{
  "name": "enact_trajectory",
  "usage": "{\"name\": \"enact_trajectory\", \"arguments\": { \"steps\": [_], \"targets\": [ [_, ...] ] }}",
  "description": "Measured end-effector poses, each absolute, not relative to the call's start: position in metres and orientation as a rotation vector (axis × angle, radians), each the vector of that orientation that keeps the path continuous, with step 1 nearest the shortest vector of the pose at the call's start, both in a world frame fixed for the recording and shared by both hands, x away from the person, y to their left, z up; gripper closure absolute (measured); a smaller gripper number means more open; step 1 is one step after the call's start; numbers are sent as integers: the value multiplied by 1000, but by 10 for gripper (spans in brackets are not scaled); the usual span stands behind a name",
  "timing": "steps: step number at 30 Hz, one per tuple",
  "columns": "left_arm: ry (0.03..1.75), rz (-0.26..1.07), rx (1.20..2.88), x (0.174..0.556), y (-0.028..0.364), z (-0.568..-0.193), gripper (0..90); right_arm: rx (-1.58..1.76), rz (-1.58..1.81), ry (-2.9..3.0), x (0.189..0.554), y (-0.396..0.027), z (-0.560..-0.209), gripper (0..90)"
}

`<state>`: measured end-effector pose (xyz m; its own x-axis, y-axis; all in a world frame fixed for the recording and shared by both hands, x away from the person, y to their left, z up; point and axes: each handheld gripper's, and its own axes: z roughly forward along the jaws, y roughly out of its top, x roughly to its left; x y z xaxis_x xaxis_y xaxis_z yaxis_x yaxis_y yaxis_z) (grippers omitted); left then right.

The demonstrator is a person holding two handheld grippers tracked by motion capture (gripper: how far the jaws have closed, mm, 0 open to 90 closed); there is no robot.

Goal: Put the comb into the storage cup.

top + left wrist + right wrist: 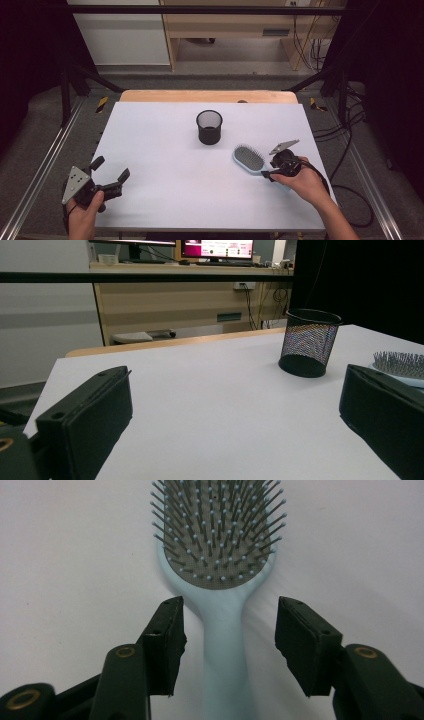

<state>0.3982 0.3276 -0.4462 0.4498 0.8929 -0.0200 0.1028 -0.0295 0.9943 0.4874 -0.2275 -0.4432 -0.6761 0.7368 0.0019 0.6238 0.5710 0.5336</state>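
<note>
A light blue hairbrush lies bristles up on the white table at the right, its handle pointing toward the person. My right gripper straddles that handle, one jaw on each side with a gap between each pad and the handle, so it stands open. In the high view the right gripper sits low over the handle end. A black mesh cup stands upright at the table's middle back. My left gripper rests open near the front left corner, nothing between its jaws; its own view shows the cup ahead.
The white table top has bare room between the two grippers. A wooden edge runs along its far side. Metal rails flank the table, and cables trail on the floor at the right.
</note>
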Motion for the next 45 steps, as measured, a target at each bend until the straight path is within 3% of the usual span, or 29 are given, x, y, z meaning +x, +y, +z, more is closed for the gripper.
{"name": "enact_trajectory", "arguments": {
  "steps": [23,37,45],
  "targets": [
    [921,803,1485,398,327,-446,7,1106,676,2662,492,-222,-457,673],
    [925,806,1485,399,328,-446,7,1034,691,2642,486,-222,-454,695],
    [928,792,1494,399,325,-447,8,994,872,2513,470,-216,-440,695]
  ]
}}
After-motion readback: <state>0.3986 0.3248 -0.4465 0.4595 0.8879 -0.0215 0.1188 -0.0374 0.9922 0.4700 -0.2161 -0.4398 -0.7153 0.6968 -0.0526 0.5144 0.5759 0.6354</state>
